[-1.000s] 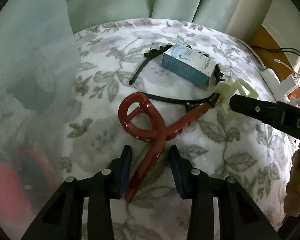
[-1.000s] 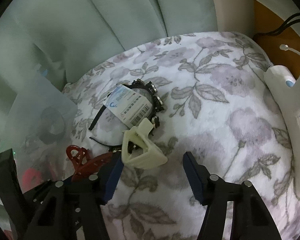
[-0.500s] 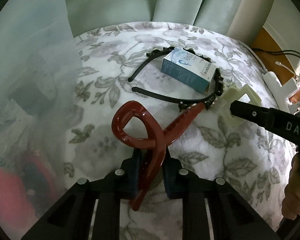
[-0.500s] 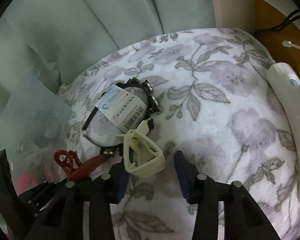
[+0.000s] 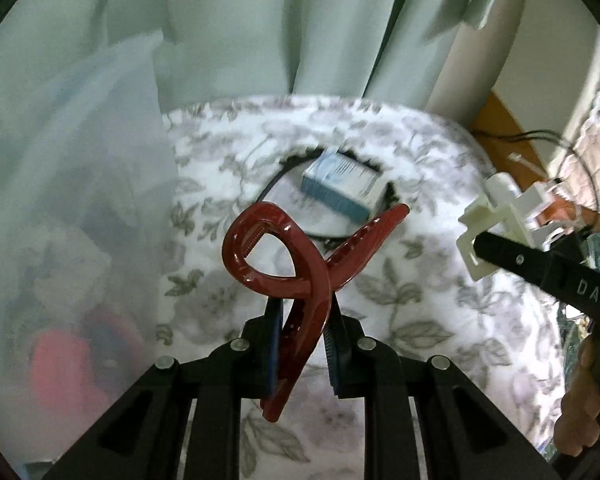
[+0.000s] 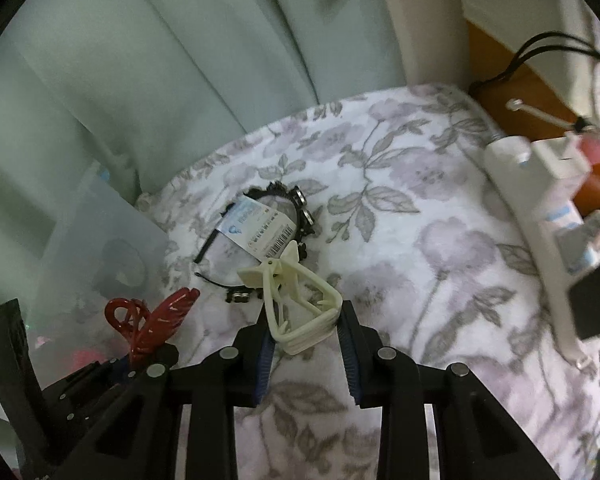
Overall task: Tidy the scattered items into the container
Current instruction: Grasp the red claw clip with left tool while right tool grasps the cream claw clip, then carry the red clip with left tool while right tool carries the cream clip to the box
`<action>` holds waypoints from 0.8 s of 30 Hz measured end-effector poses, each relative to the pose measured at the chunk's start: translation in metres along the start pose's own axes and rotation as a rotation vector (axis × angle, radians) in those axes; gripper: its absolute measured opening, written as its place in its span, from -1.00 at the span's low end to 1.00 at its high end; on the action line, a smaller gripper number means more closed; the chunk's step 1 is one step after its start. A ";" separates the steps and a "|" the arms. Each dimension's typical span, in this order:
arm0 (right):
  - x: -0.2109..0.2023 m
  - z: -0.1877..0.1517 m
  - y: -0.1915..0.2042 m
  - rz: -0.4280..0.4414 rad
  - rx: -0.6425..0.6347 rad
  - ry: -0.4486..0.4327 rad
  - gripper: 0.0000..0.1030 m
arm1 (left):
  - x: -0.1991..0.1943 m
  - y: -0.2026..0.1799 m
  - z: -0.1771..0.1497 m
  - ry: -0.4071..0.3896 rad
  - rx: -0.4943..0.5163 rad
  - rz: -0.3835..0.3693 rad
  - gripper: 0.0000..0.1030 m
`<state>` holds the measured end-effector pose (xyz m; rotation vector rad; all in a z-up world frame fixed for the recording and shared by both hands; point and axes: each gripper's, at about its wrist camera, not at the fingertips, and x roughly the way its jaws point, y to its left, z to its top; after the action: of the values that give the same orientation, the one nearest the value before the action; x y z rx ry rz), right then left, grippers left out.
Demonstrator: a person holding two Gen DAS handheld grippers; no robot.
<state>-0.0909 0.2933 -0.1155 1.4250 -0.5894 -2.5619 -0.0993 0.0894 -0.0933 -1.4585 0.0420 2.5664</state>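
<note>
Left gripper [image 5: 302, 344] is pinched on the red clip [image 5: 300, 276]; its jaws closed a second ago and have held since, and where the clip lay flat on the blanket [image 5: 420, 300] it now hangs clear of it, loop up, tail dangling below my pads; right gripper [image 6: 304, 346] has just been closing on the cream clip [image 6: 296, 300], and I read the pads as pressing its sides, with that clip raised off the fabric as well; from the left camera I see it carried at about 3 o'clock [image 5: 488, 236]; so both picks look made, and I judge the lift as under way, with the carry to the container next.

Further out, at 12 o'clock, the blue box [image 5: 342, 184] sits where it was, on top of the black headband [image 6: 260, 248]; those two are not yet tidied.

Container [image 5: 72, 208] is the translucent bin at 9 o'clock, just beside the blanket, with red and dark shapes showing dimly through its wall; I'd swing left for it, watching that the red clip's long tail clears the rim.
</note>
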 end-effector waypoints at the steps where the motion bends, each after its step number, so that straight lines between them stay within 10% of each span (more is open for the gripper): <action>1: -0.007 -0.001 0.001 0.003 0.003 -0.010 -0.37 | -0.009 -0.002 0.001 -0.017 0.003 -0.004 -0.62; 24: -0.164 -0.017 0.090 0.074 -0.134 -0.289 -0.37 | -0.166 0.018 0.007 -0.341 -0.026 -0.027 -0.62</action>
<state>0.0064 0.2584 0.0412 0.9812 -0.4858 -2.7096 -0.0254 0.0482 0.0511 -1.0018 -0.0584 2.7633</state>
